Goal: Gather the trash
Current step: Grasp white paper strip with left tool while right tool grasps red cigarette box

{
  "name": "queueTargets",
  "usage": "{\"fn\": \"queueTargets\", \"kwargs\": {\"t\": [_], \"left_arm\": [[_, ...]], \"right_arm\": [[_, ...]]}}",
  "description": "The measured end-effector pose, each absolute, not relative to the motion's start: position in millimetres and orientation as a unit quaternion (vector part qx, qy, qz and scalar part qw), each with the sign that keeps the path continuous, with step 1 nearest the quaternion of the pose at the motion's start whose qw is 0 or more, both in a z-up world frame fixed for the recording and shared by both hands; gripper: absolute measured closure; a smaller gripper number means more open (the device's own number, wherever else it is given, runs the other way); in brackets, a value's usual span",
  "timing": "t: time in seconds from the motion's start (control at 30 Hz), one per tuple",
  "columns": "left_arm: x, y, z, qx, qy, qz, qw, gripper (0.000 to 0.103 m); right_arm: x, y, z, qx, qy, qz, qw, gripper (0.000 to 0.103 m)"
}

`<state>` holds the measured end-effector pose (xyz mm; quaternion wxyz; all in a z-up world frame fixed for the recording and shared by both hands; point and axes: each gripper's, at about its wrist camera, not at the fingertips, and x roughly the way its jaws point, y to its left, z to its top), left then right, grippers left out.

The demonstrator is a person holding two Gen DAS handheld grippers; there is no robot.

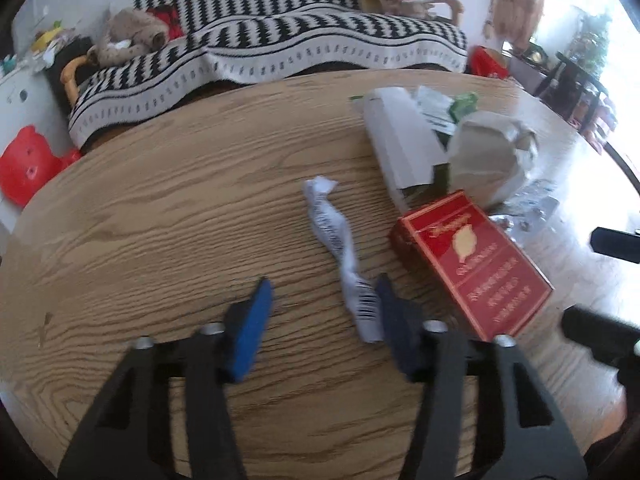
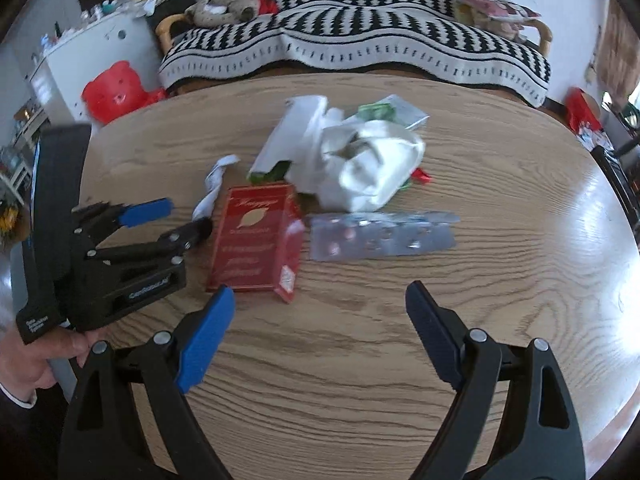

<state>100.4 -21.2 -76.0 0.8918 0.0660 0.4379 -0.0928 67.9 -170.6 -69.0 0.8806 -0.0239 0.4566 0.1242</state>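
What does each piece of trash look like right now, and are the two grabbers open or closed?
Receipt: twisted, lying flat.
Red box: lying flat, shut.
White wrapper: crumpled.
Pill strip: flat, some pockets look emptied.
White carton: lying down.
Left gripper: open, around the receipt's end.
Right gripper: open, empty.

Grained wooden table [image 2: 360, 360], shiny foil blister strip [image 2: 384, 236], crumpled paper receipt [image 1: 340, 240].

receipt [image 1: 340, 244]: twisted, flat | red box [image 2: 256, 236]: lying beside it | crumpled bag [image 2: 368, 164]: behind box
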Motion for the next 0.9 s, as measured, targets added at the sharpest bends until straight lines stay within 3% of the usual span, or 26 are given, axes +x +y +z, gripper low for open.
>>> {"fn": "queueTargets", "kwargs": {"t": [0.03,0.13,0.6,0.73,0.77,0.9], "left_arm": [[99,-25,-76,0.071,0.435,-0.103,0.892,0.072],[98,-29,-76,0.082,0.430,-0.112,0.892,0.087],[103,14,-64,0.006,0.447,-0.066,0.892,0.090],[103,17,-65,0.000,0.452,-0.064,0.890,0.090],[103,17,-65,-0.001,0.454,-0.065,0.889,0.090],[99,13,-62,0.002,0.451,-0.068,0.890,0.090]], "right_arm": [[68,-168,-71,-0.025,0.458,0.127,0.879,0.019],[69,-158,-76,-0.035,0.462,0.132,0.877,0.019],[84,-122,-99,-0.063,0.469,0.132,0.871,0.020],[89,-115,-103,-0.071,0.464,0.122,0.874,0.034],[90,-116,-102,-0.067,0.464,0.122,0.875,0.045],[90,-120,-99,-0.059,0.464,0.122,0.876,0.045]]}}
